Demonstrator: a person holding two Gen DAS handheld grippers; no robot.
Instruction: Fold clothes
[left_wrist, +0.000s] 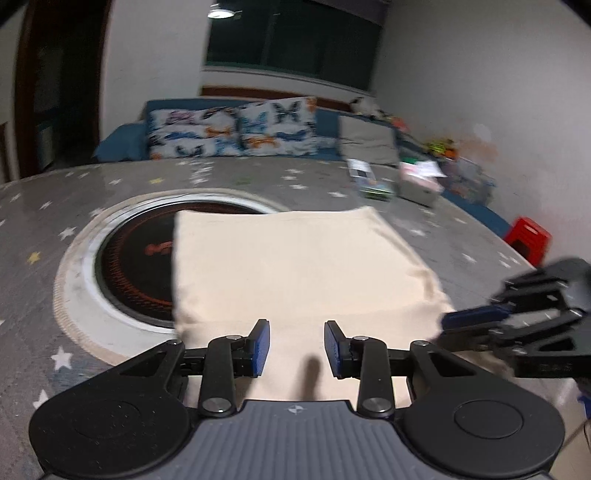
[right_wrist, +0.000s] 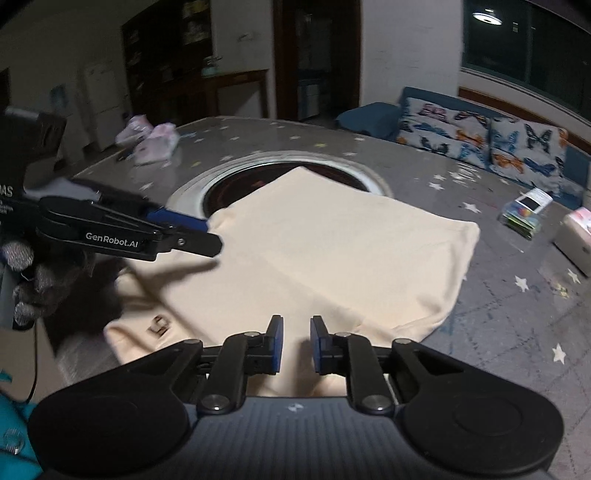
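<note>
- Blue-padded and black-armed, the left gripper (left_wrist: 297, 347) hovers over the near edge of the cream garment (left_wrist: 295, 266), its jaws apart with only cloth seen below the gap; nothing is pinched between them.
- The right gripper (right_wrist: 296, 341) hangs over the same near edge with its jaws a narrow gap apart, likewise clamped on nothing; whether the pads touch the cloth I cannot tell.
- Seen from the right wrist, the left tool's side arm reads "GenRobot.AI", and a gloved hand (right_wrist: 27, 280) holds it.
- The garment lies folded flat on the grey star-printed table cover (left_wrist: 44, 206), its long axis running from the grippers away toward the far side, its far end overlapping the round dark burner (left_wrist: 136, 266) set in the table.
- A small dark mark sits on its near left corner, too blurred to read.
- Butterfly-print cushions (left_wrist: 236, 129) line the sofa beyond.
</note>
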